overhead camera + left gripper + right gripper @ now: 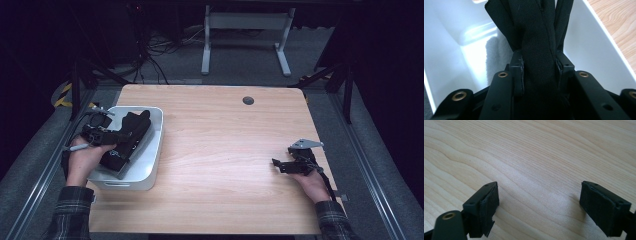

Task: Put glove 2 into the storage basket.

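Cloth (127, 140), black and matte, lies heaped in the white bin (152, 150) at the table's left edge. It is a soft woven fabric with stitched seams, folded into long ridges that run up the middle of the left gripper view, where a raised seam shows along the central fold. The bin is a smooth, glossy rectangular tub with rounded corners and a low wall; light glares off its inner floor and side. The left gripper (117, 137) reaches into the bin from the person's left hand (85, 155), and its jaws are clamped on a thick fold of the cloth: in the left gripper view the two padded faces press into the fabric from both sides, with the fold bulging between them. Its black linkage bars carry brass-coloured rivets.

The table (220, 150) is pale wood-grain laminate with wavy lines, rounded corners and a small round grey grommet (248, 100) near the far edge.

The right gripper (276, 164) rests low at the table's right side, held by the right hand (310, 182), well apart from the bin. Its jaws stand wide with only bare tabletop between them; the pads (490, 202) are rough, dark and foam-like with frayed edges. A grey three-cornered plate sits on top of it.
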Available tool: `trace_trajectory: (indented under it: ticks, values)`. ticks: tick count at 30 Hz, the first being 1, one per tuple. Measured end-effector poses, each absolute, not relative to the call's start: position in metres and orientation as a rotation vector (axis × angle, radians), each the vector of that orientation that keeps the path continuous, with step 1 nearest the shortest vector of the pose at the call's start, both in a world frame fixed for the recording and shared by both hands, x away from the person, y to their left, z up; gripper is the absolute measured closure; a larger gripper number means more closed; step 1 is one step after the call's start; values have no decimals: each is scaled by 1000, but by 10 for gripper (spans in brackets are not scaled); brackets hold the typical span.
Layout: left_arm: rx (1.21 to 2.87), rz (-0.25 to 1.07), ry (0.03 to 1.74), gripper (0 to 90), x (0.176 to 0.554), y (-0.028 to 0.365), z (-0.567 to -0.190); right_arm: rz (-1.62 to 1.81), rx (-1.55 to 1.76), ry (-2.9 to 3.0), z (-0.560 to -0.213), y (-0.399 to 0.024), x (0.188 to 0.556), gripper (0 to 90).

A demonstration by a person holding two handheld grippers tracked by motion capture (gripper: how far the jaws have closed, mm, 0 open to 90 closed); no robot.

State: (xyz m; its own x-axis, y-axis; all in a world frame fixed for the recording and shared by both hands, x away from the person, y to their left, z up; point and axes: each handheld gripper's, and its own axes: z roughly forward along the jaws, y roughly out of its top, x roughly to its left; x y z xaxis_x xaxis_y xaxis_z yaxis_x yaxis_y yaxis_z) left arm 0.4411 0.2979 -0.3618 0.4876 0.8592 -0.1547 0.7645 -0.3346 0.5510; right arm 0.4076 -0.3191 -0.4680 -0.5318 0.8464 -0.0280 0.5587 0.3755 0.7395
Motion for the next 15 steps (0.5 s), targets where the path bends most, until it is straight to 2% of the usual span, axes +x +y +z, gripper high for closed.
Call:
trace_trajectory:
  ticks: [6, 10, 15]
  values:
    - [2178, 234, 1356, 598, 447, 302, -373, 968, 1218, 2236, -468, -319, 408, 165]
    - [2176, 284, 1381, 423, 448, 302, -375, 968, 1218, 2236, -468, -319, 408, 165]
    - [2139, 349, 1375, 272, 445, 303, -368, 968, 1218, 2236, -468, -319, 408, 165]
